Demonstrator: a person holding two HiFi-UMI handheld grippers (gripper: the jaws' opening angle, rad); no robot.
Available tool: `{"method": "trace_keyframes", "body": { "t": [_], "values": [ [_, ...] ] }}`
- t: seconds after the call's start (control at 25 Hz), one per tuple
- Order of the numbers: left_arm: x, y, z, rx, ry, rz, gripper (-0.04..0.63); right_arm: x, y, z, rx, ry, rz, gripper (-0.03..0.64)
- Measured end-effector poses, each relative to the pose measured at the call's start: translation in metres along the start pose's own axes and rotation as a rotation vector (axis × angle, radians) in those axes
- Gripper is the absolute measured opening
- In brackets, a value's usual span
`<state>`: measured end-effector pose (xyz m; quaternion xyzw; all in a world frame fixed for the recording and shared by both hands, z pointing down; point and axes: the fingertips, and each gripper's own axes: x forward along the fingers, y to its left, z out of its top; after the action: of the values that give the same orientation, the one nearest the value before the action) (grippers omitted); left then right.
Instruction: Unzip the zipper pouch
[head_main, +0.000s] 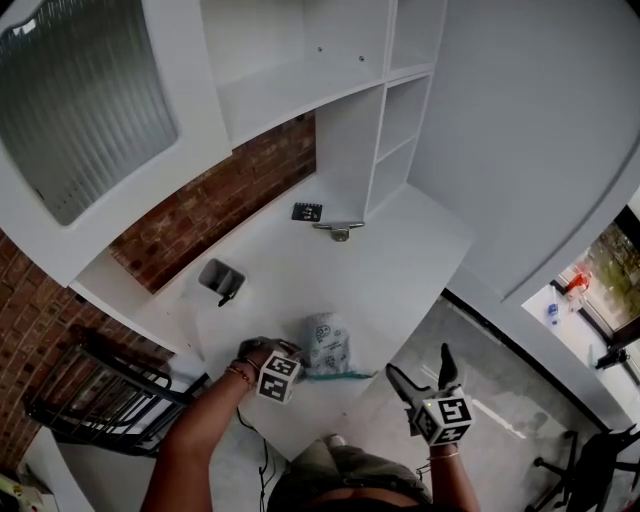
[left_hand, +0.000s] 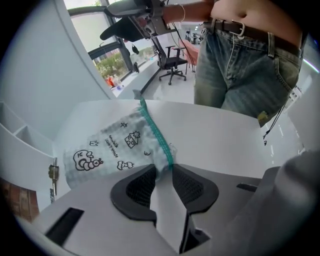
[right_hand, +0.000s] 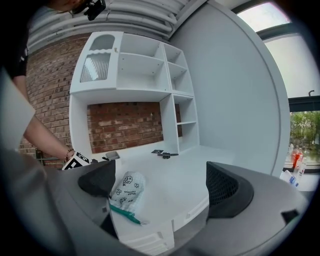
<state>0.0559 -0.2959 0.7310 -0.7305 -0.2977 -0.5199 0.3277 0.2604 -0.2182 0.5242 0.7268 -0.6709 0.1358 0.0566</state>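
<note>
A pale checked zipper pouch with small cartoon prints lies on the white desk near its front edge. Its teal zipper runs along the side nearest me. In the left gripper view the pouch stretches away from the jaws, and the zipper ends right at them. My left gripper is shut on the pouch's corner at the zipper's end. My right gripper hangs off the desk's front right edge, open wide with nothing between its fingers, and the pouch shows beyond its left jaw.
A dark grey cup, a black marker card and a metal key-like piece lie further back on the desk. White shelves and a brick wall stand behind. An office chair stands on the floor.
</note>
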Motion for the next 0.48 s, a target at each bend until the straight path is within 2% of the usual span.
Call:
{"method": "trace_keyframes", "body": {
  "t": [0.08,0.2,0.4,0.48],
  "values": [
    [0.002,-0.002,0.006,-0.035,-0.025,-0.017,0.069,0.002,0.0,-0.001,0.001,0.004,0.004,0.561],
    [0.002,-0.001,0.015,-0.139,-0.084,-0.012,0.049,0.007,0.003,-0.001,0.002,0.006,0.019,0.561],
    [-0.021,0.013,0.03,-0.422,-0.264,0.04,0.037,0.013,0.009,0.003,-0.003,-0.003,0.056,0.561],
    [-0.037,0.022,0.037,-0.567,-0.366,0.084,0.035,0.013,0.011,0.003,-0.005,-0.004,0.067,0.561]
  ]
}}
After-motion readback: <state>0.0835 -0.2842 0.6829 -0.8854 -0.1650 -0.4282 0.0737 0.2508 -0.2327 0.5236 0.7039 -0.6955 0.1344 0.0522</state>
